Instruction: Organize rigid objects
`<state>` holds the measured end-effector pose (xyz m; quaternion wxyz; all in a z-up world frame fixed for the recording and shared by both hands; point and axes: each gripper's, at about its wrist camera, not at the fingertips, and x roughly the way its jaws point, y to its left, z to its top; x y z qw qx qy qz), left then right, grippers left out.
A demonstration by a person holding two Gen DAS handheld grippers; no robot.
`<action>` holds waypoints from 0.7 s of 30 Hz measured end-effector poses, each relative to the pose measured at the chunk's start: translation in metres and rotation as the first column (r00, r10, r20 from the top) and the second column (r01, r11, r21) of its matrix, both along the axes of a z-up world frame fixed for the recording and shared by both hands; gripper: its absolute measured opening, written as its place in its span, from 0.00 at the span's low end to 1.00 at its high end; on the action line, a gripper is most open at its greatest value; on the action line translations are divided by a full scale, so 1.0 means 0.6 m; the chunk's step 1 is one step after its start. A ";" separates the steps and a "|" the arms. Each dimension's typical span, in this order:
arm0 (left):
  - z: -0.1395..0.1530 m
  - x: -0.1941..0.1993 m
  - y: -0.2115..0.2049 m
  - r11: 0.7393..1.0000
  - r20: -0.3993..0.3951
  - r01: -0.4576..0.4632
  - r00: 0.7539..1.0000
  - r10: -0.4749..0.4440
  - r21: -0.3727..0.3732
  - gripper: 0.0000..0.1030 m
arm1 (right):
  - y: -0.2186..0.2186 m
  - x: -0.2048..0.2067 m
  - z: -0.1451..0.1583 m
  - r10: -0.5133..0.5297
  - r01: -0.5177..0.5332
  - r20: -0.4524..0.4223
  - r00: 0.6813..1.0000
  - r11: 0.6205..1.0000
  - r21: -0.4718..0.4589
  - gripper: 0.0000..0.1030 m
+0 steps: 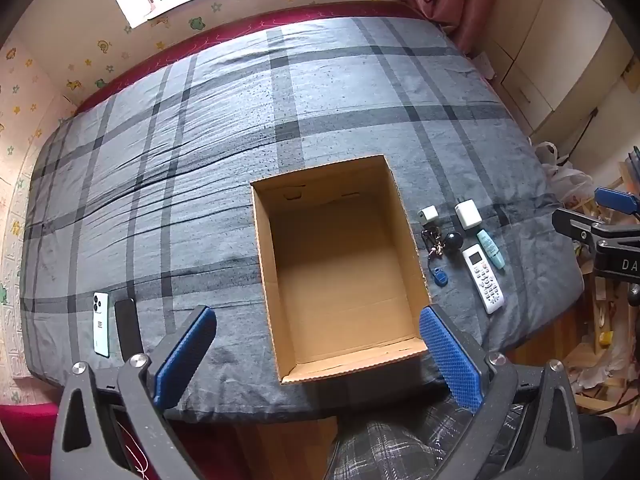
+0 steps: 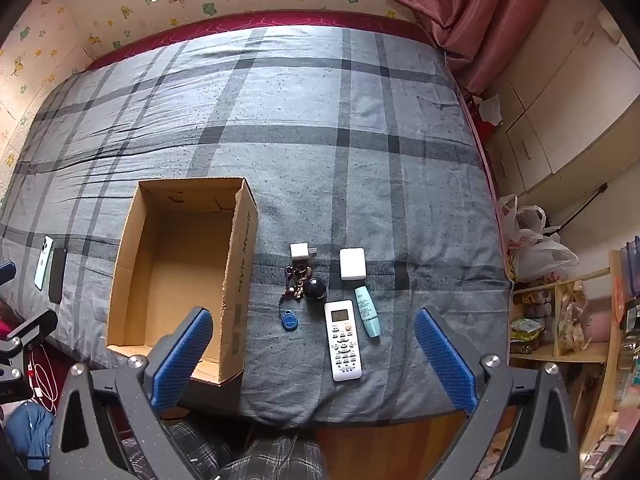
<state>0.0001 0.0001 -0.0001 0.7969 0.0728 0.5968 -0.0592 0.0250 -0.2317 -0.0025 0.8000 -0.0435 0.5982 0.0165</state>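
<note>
An open, empty cardboard box (image 1: 338,344) (image 2: 240,280) lies on the bed. To its right lie a white remote (image 2: 343,340) (image 1: 483,278), a teal tube (image 2: 368,311) (image 1: 490,248), two white chargers (image 2: 353,263) (image 2: 300,251), a black ball (image 2: 315,289), a key bunch (image 2: 294,280) and a blue fob (image 2: 289,321). Two phones (image 1: 101,329) (image 1: 128,326) lie to the box's left. My left gripper (image 1: 318,350) is open and empty above the box's near end. My right gripper (image 2: 314,354) is open and empty above the remote's near end.
The grey plaid bedspread (image 2: 320,120) covers the bed against a stickered wall. A red curtain (image 2: 472,12), white cabinets (image 2: 560,100), plastic bags (image 2: 532,240) and a cluttered shelf (image 2: 560,320) stand to the right. The right gripper shows at the edge of the left wrist view (image 1: 600,224).
</note>
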 end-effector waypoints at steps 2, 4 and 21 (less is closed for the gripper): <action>0.000 0.000 0.000 1.000 0.004 -0.002 1.000 0.001 0.004 1.00 | -0.001 0.000 0.001 0.000 0.000 0.004 1.000 1.000 0.006 1.00; 0.000 0.000 0.000 1.000 0.006 -0.001 1.000 0.001 0.005 1.00 | -0.001 0.000 0.002 0.003 -0.003 0.006 1.000 1.000 0.005 1.00; 0.004 0.005 0.000 1.000 0.005 -0.008 1.000 0.008 -0.001 1.00 | -0.004 0.007 0.002 0.009 -0.009 0.009 1.000 1.000 -0.002 1.00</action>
